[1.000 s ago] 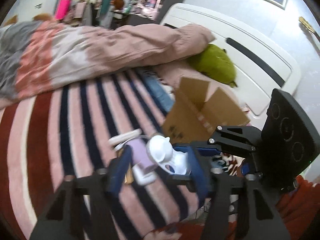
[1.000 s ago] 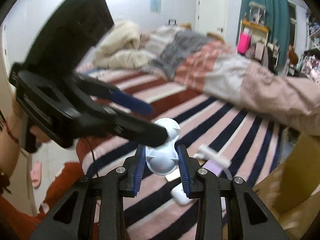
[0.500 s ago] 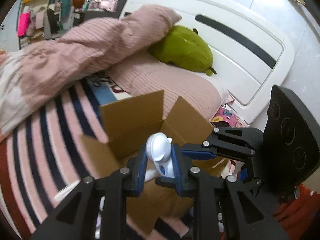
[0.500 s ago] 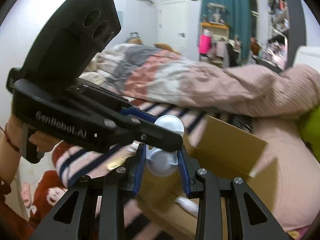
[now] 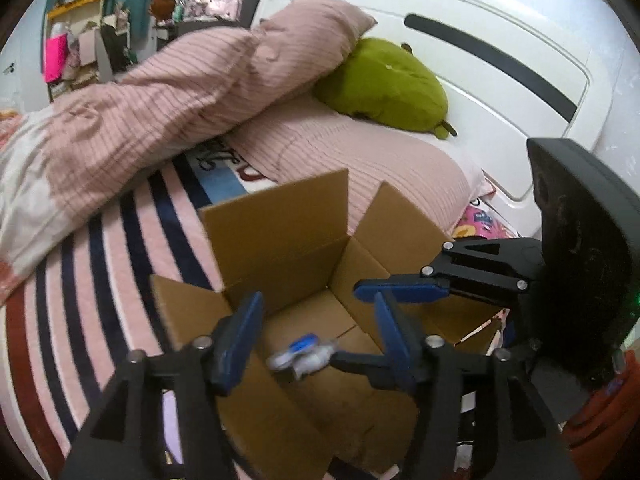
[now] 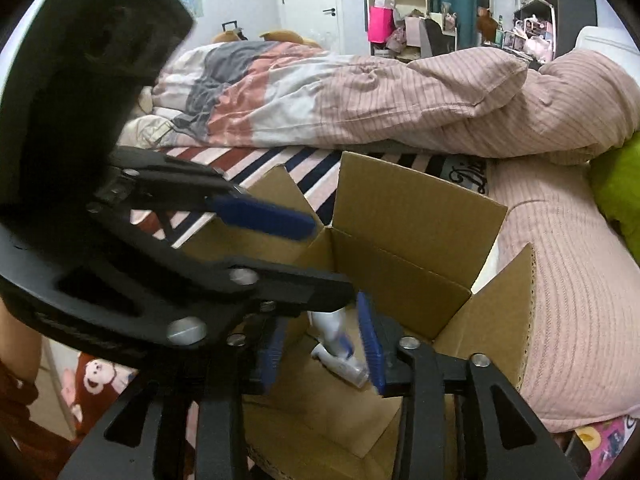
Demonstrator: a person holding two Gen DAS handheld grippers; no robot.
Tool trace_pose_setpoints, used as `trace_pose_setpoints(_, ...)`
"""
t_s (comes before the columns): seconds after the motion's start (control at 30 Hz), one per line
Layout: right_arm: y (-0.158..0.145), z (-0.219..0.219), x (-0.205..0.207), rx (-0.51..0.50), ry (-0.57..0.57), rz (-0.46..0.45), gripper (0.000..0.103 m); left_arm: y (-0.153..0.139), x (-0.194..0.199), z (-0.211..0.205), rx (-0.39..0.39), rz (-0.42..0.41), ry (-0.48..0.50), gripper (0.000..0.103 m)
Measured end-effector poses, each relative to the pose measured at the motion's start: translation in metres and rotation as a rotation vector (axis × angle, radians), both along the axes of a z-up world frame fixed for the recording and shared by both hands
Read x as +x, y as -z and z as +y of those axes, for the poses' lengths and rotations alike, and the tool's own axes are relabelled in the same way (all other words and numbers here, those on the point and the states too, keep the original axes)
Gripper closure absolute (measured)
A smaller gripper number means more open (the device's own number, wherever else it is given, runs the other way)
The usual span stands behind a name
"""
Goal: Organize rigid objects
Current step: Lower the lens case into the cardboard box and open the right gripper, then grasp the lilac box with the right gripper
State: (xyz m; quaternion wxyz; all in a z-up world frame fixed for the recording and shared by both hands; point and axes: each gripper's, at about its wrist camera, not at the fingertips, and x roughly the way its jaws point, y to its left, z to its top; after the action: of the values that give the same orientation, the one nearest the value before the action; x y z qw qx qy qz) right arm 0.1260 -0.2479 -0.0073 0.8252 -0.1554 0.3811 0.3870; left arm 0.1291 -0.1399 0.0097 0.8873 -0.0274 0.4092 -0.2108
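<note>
**Entry: white-and-blue object lying in the cardboard box, both hand-held grippers spread above it**

- Task item: a white-and-blue object (image 5: 306, 354), blurred, is being seen inside the cardboard box (image 5: 276, 216), on or just above the box floor; which, cannot be told. Its long axis is lying roughly crosswise to the left hand-held gripper (image 5: 316, 338) and slanting down and to the right in the right wrist view (image 6: 338, 350).
- Left hand-held gripper: released, jaws wide apart, nothing being held; the item is lying below and just ahead of it.
- Right hand-held gripper (image 6: 324, 344): likewise released; the item is showing between its fingers, untouched so far as can be told. It is being judged the nearer.
- Surroundings: striped bed cover (image 5: 92, 280), pink quilt (image 5: 168, 92), green cushion (image 5: 384, 84).
- Obstructions: the raised box flaps and the two tools crossing over the opening.
</note>
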Motion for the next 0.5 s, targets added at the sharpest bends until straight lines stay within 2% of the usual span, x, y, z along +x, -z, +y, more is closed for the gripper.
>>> trace_pose_setpoints(0.03,-0.001,0.002,-0.001,-0.002,-0.001,-0.003,0.060,-0.003,-0.004,0.003,0.008,-0.013,-0.009,0.044)
trace_pose_setpoints(0.2,-0.012,0.013,-0.017,0.020,-0.029,-0.025,0.060,-0.016,-0.031,0.028,0.023,-0.079,-0.064,0.040)
trace_pose_setpoints(0.27,-0.018,0.022,-0.026,0.033,-0.054,-0.041,0.060,-0.022,-0.044,0.041,0.026,-0.110,-0.096,0.034)
trace_pose_setpoints(0.5,-0.027,0.078,-0.061,0.043,-0.181,-0.086,0.060,-0.026,-0.086,0.107,0.033,-0.166,-0.245,0.031)
